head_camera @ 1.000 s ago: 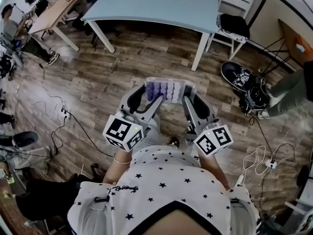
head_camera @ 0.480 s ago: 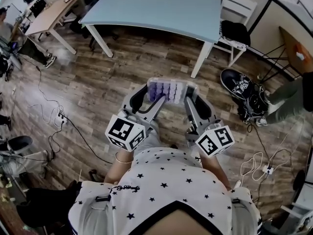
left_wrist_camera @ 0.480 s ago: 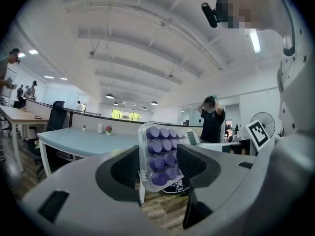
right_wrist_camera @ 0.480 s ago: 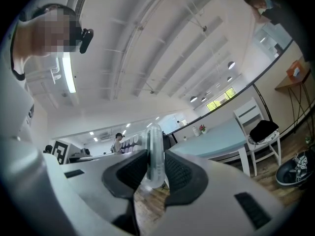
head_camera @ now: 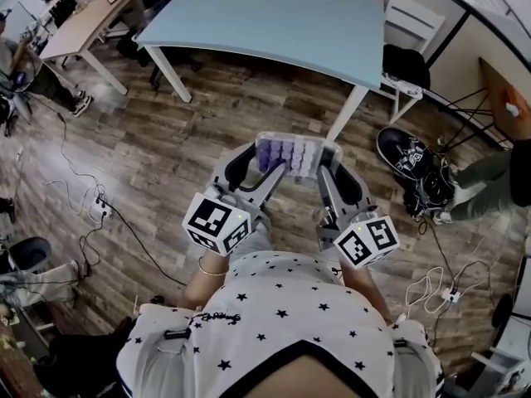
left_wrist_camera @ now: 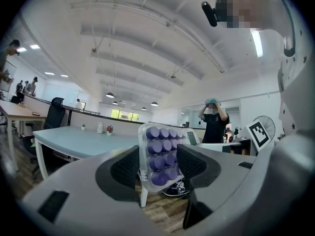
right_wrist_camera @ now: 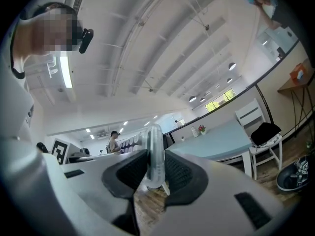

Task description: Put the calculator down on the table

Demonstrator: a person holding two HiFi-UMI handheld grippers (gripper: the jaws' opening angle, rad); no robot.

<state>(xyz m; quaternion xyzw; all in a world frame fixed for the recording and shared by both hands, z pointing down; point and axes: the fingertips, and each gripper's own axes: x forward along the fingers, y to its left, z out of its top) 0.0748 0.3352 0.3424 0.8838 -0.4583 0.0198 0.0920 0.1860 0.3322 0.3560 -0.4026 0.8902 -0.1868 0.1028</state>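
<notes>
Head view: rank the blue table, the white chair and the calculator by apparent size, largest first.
1. The blue table, by far the largest.
2. The white chair.
3. The calculator, a close third; held nearer the camera, it looks bigger than it is.

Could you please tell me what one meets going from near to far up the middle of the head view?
The star-print shirt → calculator → wooden floor → blue table.
</notes>
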